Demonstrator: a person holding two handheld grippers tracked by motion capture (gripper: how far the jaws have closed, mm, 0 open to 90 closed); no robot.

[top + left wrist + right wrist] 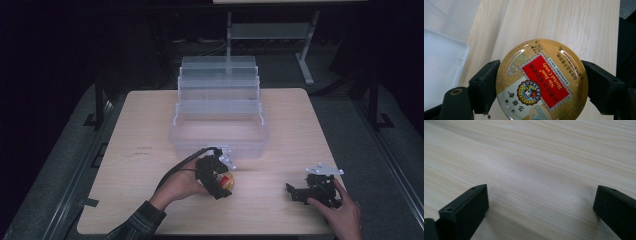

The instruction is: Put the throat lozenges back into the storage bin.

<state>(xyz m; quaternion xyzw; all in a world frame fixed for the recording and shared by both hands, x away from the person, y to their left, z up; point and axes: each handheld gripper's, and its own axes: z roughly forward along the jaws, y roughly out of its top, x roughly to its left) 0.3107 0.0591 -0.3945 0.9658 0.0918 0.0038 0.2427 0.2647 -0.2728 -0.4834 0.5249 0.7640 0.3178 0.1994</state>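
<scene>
You clamped left tool [541, 82] across herbal candy tin [542, 80] rim for secure lift; right tool [540, 202] rested apart, empty, on counter [536, 157].

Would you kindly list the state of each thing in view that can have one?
Herbal candy tin: lid on, clamped between the left gripper's jaws.
Left gripper: shut on the tin.
Right gripper: open, nothing between its jaws, low over the table.
Clear plastic bin: open-topped, looks empty.
Clear drawer unit: behind the bin, drawers seem closed.
</scene>
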